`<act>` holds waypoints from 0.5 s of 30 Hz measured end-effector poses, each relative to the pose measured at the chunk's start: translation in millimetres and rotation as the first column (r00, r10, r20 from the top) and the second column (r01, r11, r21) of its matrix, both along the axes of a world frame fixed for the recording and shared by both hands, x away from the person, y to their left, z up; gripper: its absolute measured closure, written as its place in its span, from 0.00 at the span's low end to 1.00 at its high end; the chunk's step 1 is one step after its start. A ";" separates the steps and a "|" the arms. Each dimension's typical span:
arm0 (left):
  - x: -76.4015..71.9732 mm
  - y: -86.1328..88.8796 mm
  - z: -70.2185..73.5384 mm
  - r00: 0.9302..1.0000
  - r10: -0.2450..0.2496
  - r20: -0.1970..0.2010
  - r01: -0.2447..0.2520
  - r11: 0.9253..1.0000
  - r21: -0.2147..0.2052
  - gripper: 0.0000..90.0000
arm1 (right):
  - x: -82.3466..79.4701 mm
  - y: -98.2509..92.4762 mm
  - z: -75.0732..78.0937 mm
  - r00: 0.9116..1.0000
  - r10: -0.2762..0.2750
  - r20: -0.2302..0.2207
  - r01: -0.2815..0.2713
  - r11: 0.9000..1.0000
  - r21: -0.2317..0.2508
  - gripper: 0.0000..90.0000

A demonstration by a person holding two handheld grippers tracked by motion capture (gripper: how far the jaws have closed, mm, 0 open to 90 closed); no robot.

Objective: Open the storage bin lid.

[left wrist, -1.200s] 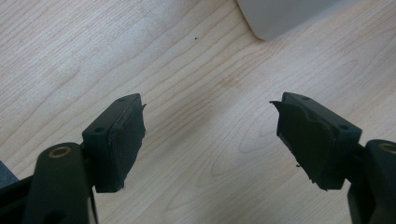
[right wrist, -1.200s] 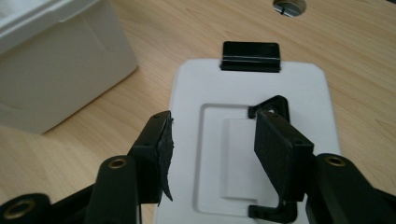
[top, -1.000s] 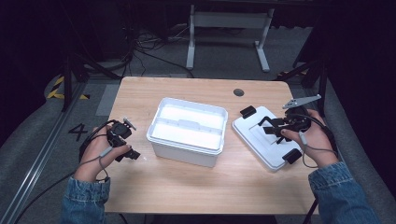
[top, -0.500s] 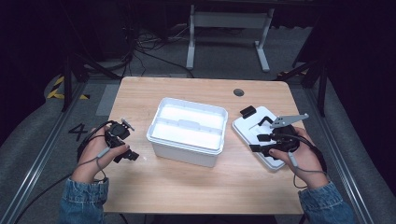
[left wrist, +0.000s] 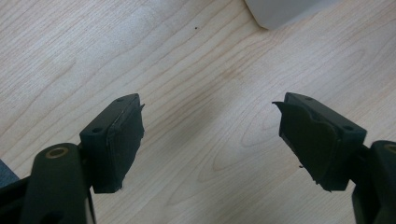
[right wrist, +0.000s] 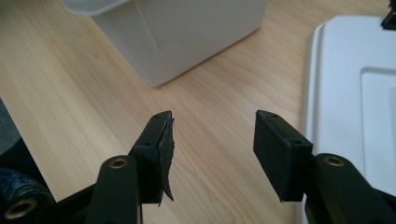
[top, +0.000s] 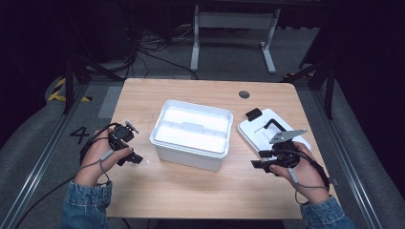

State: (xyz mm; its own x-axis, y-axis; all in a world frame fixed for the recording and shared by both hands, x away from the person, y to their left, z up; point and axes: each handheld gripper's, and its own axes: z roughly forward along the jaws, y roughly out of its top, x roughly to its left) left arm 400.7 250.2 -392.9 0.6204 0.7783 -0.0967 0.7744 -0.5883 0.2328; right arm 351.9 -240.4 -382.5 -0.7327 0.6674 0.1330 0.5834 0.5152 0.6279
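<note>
Your right gripper (top: pixel 260 160) is hovering with its jaws gaping and nothing between them, having just been closing a little, over bare wood between the white bin (top: pixel 191 133) and its white lid (top: pixel 267 133), which is lying flat at the table (top: pixel 191 200)'s right. Your left gripper (top: pixel 136 153) is resting left of the bin, jaws spread wide and empty.

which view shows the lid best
The high view: the whole white lid lies flat, right of the box. The right gripper view gives its near edge beside the open right claw.
</note>
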 end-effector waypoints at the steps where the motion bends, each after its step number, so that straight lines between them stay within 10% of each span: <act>1: -0.4 -0.5 -0.1 1.000 0.005 -0.003 -0.005 1.000 -0.001 0.25 | -0.7 0.9 -3.0 1.000 0.002 -0.007 -0.002 1.000 -0.004 0.53; 15: 0.1 -2.4 -0.9 1.000 -0.005 -0.008 0.005 1.000 0.006 0.25 | -3.9 12.5 -45.3 0.998 0.025 -0.065 -0.026 1.000 -0.012 0.52</act>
State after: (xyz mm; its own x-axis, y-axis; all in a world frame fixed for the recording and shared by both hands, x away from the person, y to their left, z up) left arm 400.8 247.9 -393.9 0.6232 0.7760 -0.0973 0.7735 -0.5932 0.2231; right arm 347.9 -227.9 -427.7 -0.7394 0.6509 0.1724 0.6095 0.5383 0.5820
